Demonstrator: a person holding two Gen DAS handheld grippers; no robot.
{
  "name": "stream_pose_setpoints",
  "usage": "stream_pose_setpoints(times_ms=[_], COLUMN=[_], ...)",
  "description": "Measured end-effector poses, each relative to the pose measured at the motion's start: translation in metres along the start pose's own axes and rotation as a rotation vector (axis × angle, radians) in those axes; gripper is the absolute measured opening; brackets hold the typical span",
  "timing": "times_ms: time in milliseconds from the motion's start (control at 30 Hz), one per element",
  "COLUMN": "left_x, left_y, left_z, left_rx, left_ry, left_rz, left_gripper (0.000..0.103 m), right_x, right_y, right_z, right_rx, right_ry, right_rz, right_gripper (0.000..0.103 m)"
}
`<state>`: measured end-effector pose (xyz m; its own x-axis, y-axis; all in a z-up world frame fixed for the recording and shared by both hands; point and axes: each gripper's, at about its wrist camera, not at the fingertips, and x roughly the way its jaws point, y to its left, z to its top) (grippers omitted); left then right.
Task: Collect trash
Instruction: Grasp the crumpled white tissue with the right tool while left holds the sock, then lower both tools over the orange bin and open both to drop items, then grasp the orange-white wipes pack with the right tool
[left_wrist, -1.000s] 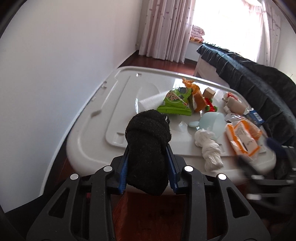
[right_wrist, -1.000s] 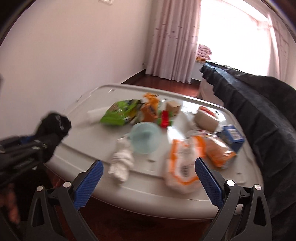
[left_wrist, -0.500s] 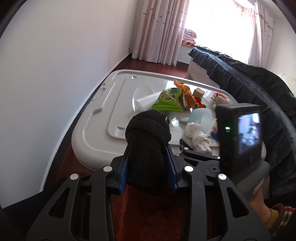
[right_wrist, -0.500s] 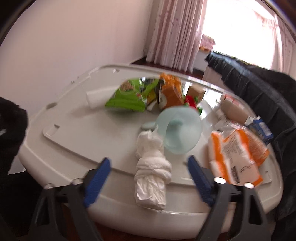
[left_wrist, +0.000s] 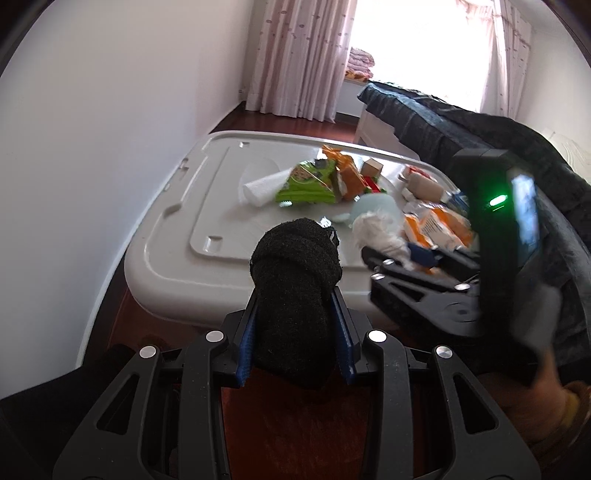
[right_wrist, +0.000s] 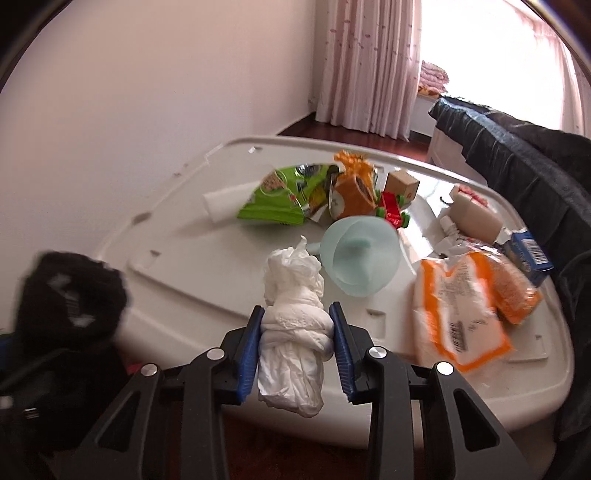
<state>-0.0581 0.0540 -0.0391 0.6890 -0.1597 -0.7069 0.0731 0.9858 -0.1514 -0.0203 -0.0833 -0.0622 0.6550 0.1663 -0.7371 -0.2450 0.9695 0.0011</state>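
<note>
Blue-padded jaws of the right gripper (right_wrist: 297, 341) are clamped on a twisted white crumpled tissue wad (right_wrist: 293, 332), pads pressing both its sides; the wad's far end lies on the near edge of the pale grey plastic bin lid (right_wrist: 192, 280), its near end overhanging the rim toward the camera. Left gripper (left_wrist: 295, 332) grips a rolled black fuzzy sock (left_wrist: 295, 295) between its blue pads, jaws partly closed around it, held in front of the lid's near edge over dark red floor. In the left wrist view the right gripper body (left_wrist: 436, 291) with its green-lit camera block reaches in from the right toward the tissue.

Rest of the trash on the lid: translucent pale teal plastic funnel (right_wrist: 356, 256) just beyond the tissue, touching it or nearly so; green snack bag (right_wrist: 284, 201) overlapping a white folded paper (right_wrist: 225, 199); orange crumpled wrapper (right_wrist: 352, 192); small brown cardboard cube (right_wrist: 402, 184); red and green toy car (right_wrist: 393, 208); orange-and-white plastic package (right_wrist: 461, 310); blue carton (right_wrist: 528, 254) at the right edge. Dark blanket-covered sofa (right_wrist: 517, 147) flanks the lid on the right.
</note>
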Motion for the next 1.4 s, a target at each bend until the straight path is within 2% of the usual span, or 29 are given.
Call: stream_pose_setpoints(times_ms=[133, 233, 400, 500, 533, 600, 667, 733, 833, 933, 1067, 1167, 1267, 1400], left_x=[-0.007, -0.009, -0.003, 0.004, 0.007, 0.01, 0.009, 0.004, -0.008, -0.022, -0.036, -0.032, -0.028, -0.021], left_y=[-0.011, -0.017, -0.027, -0.03, -0.032, -0.032, -0.03, -0.028, -0.026, -0.022, -0.026, -0.035, -0.037, -0.039], left_z=[-0.012, -0.025, -0.05, -0.064, -0.069, -0.074, -0.077, -0.075, -0.066, -0.055, -0.035, -0.018, -0.004, 0.006], left_rx=[0.017, 0.018, 0.024, 0.029, 0.029, 0.015, -0.017, -0.018, -0.001, -0.023, -0.007, 0.018, 0.0, -0.014], left_ry=[0.04, 0.09, 0.183, 0.238, 0.261, 0.303, 0.319, 0.289, 0.211, 0.126, 0.033, 0.002, -0.018, -0.032], left_rz=[-0.033, -0.065, -0.085, -0.086, -0.088, -0.085, -0.067, -0.02, 0.007, -0.038, -0.066, -0.05, -0.055, -0.056], left_gripper=[0.035, 0.035, 0.035, 0.036, 0.038, 0.044, 0.069, 0.077, 0.079, 0.081, 0.085, 0.086, 0.086, 0.086], right_x=[-0.037, -0.052, -0.058, -0.054, -0.052, -0.051, -0.052, -0.056, -0.066, -0.077, -0.088, -0.089, -0.083, -0.059], right_y=[-0.008, -0.015, -0.03, -0.038, -0.041, -0.052, -0.064, -0.073, -0.082, -0.087, -0.09, -0.096, -0.096, -0.098], right_z=[-0.02, -0.046, -0.097, -0.126, -0.135, -0.145, -0.149, -0.149, -0.144, -0.136, -0.102, -0.077, -0.051, -0.018], right_rx=[0.026, 0.064, 0.137, 0.157, 0.186, 0.254, 0.307, 0.331, 0.354, 0.342, 0.322, 0.302, 0.289, 0.252], right_ry=[0.053, 0.134, 0.284, 0.353, 0.39, 0.412, 0.403, 0.372, 0.317, 0.258, 0.183, 0.136, 0.107, 0.089], right_rz=[0.014, 0.015, 0.012, -0.027, -0.032, -0.036, -0.053, -0.072, -0.077, -0.085, -0.108, -0.133, -0.147, -0.166], right_gripper=[0.036, 0.036, 0.036, 0.037, 0.04, 0.07, 0.074, 0.076, 0.08, 0.08, 0.081, 0.083, 0.083, 0.087])
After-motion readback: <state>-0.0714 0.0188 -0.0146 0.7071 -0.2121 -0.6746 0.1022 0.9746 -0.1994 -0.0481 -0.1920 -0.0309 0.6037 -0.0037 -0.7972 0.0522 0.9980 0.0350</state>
